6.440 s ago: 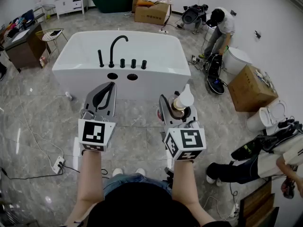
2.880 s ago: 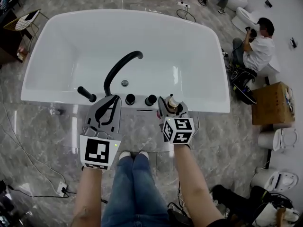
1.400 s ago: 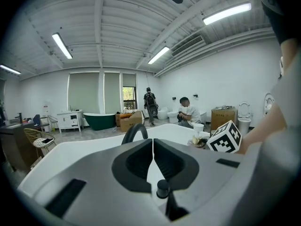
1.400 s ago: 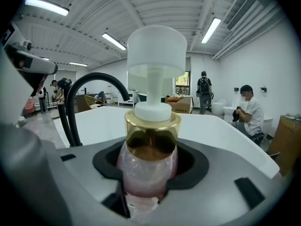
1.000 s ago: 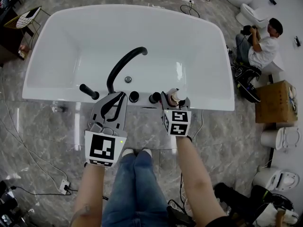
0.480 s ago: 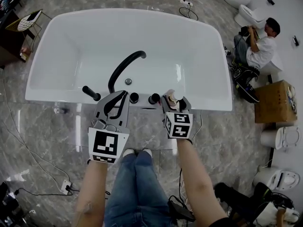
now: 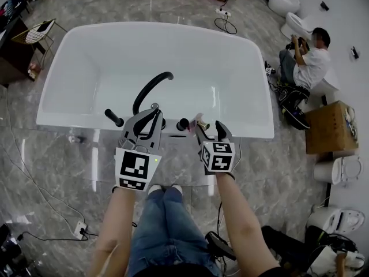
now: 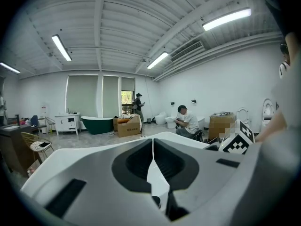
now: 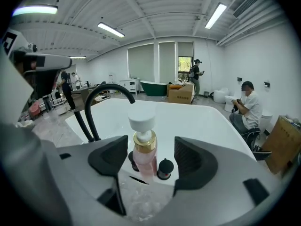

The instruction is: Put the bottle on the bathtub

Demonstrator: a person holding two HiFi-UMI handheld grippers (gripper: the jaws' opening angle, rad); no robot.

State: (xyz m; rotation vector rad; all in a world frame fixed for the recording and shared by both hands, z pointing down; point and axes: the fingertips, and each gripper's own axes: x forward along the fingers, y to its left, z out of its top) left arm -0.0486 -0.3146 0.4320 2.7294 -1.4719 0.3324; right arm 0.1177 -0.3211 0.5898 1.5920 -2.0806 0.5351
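The right gripper (image 7: 209,127) has just been opening its jaws. The pink pump bottle (image 9: 142,150) stands upright between them, untouched, on the bathtub rim (image 7: 249,133) beside a black knob (image 9: 165,168). The left gripper (image 7: 151,113) is closed and empty. The bottle looks light, slick and top-heavy, so it is best gripped on its body below the gold collar.

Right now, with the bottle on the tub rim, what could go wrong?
The right hand-held gripper has just been opening; the bottle stands upright between its jaws, untouched. A skewed withdrawal could clip the pump cap and topple it. On the bathtub rim beside a black knob, a nudge might send it off either side.
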